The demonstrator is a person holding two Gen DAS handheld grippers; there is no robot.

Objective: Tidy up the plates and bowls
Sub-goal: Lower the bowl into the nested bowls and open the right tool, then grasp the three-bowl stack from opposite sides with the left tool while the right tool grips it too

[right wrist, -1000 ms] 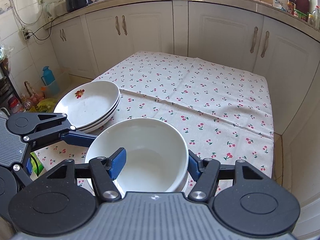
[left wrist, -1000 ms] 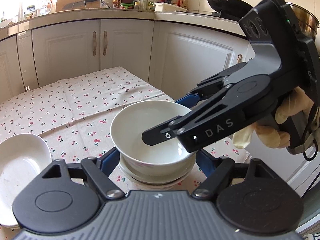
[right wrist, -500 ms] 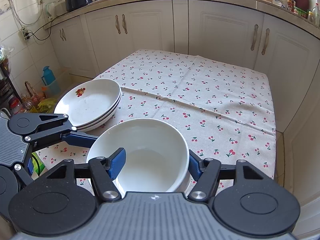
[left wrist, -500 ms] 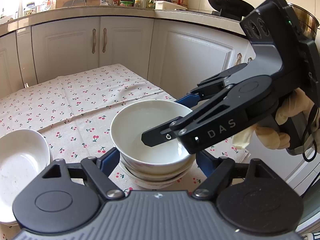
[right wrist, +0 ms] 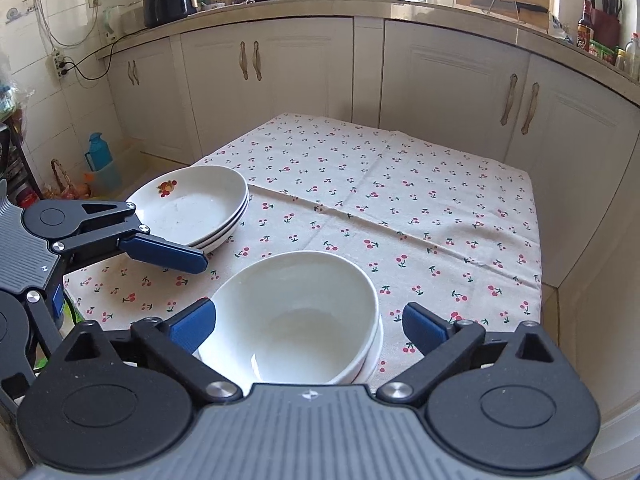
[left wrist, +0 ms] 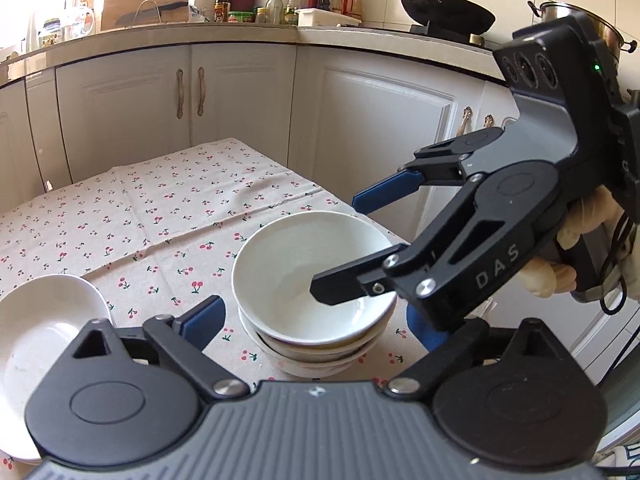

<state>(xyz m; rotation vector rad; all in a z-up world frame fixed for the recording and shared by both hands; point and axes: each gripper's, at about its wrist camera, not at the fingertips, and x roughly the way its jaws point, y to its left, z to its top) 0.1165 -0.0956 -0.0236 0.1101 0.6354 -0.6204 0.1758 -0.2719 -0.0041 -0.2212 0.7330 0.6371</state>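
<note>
Both grippers, left (left wrist: pixel 316 320) and right (right wrist: pixel 308 322), have spread wide and let go of the top bowl (right wrist: pixel 296 312), now nested on the bowl stack (left wrist: pixel 316 344). Beside that stack sit 3 plates (right wrist: pixel 192 208); sorting looks finished.

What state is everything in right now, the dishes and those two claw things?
Bowl stack: three nested, upright on the cherry tablecloth, top bowl empty.
Plate stack: piled, upright, beside the bowls.
Left gripper: fingers open either side of the bowls, holding nothing.
Right gripper: open, fingers clear of the bowl rims.
Cabinet doors: shut.
</note>
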